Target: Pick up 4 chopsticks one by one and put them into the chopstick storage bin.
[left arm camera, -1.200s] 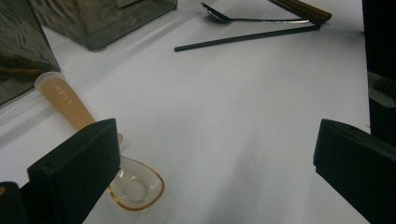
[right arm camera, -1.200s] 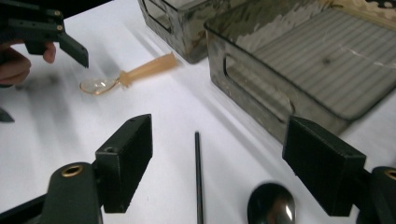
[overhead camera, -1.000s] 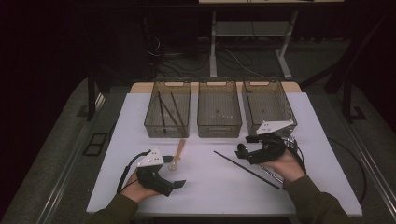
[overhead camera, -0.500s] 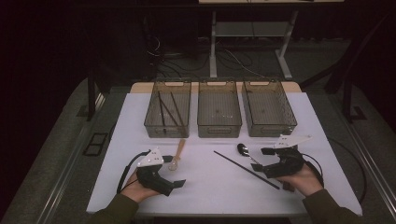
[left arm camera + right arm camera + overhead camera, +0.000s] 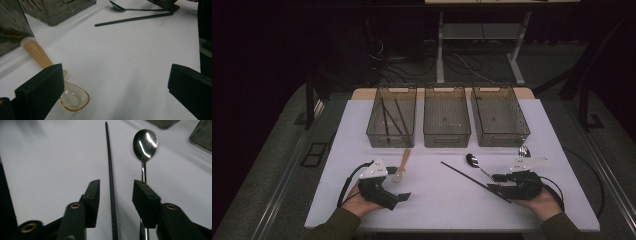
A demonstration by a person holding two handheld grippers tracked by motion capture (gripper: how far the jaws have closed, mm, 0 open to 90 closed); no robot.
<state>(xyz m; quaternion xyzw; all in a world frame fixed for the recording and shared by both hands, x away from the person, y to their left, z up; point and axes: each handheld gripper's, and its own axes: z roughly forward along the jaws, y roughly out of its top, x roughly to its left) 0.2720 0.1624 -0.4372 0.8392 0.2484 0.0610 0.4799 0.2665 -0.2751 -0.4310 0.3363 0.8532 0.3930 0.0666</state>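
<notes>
- At the table's right, our right gripper (image 5: 116,195) has just been closing around the black chopstick (image 5: 110,180) — pads seemingly not yet touching it
- The metal spoon (image 5: 145,143) lies just beside it
- Our left gripper (image 5: 115,85) rests wide open by the amber spoon (image 5: 72,97)

Dark room, white table (image 5: 362,130), grey floor (image 5: 272,165), metal desk legs (image 5: 440,55)

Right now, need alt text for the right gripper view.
The right tool has just been closing around a thin black chopstick that lies between its jaws, not yet pinched. A metal spoon lies beside it on the white table, handle passing under one jaw.
</notes>
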